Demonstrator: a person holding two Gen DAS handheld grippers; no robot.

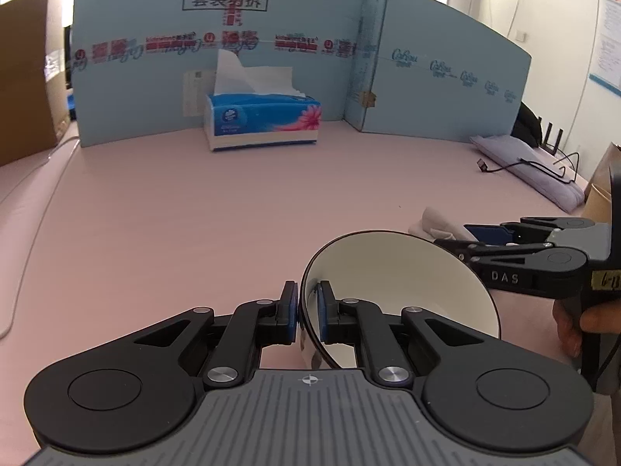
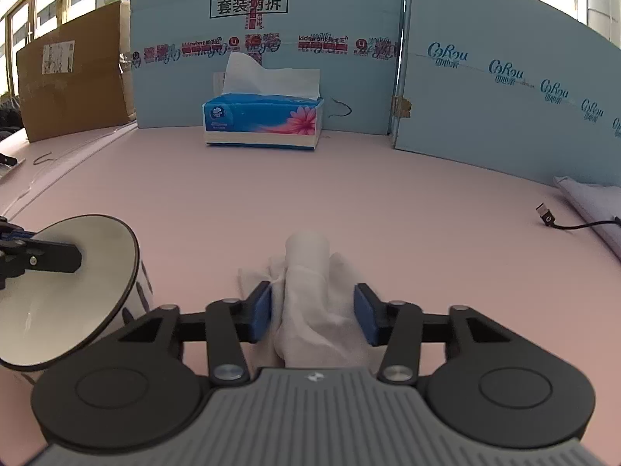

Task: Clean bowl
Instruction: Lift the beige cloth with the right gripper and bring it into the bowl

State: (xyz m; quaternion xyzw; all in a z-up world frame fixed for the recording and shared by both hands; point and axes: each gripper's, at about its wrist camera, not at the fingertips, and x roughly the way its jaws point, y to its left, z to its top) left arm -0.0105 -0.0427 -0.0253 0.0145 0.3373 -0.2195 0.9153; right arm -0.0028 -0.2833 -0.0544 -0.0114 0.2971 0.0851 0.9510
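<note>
desk (image 2: 388, 202): pink, bare mid-span | 12 o'clock: tissue box (image 2: 263, 120) before blue cardboard screens (image 2: 485, 89) | left gripper (image 1: 307, 312): jaws clamp tilted bowl (image 1: 392, 283) rim | right gripper (image 2: 312, 316): jaws narrow, flanking crumpled tissue (image 2: 314, 303), no firm squeeze visible

Two black linkage fingers are being shown on the left gripper (image 1: 306, 306), with blue pads (image 1: 292, 310) at their tips, silver pivot screws, round black discs on either side and a grey ribbed base marked with a small crosshair. The right gripper (image 2: 312, 312) is being seen built alike, its blue pads (image 2: 263, 312) being plainly visible. In the left wrist view, white "DAS" lettering and a yellow handwritten tape label are being displayed on its black side, and a hand (image 1: 572, 324) is being glimpsed at the far right.
</note>
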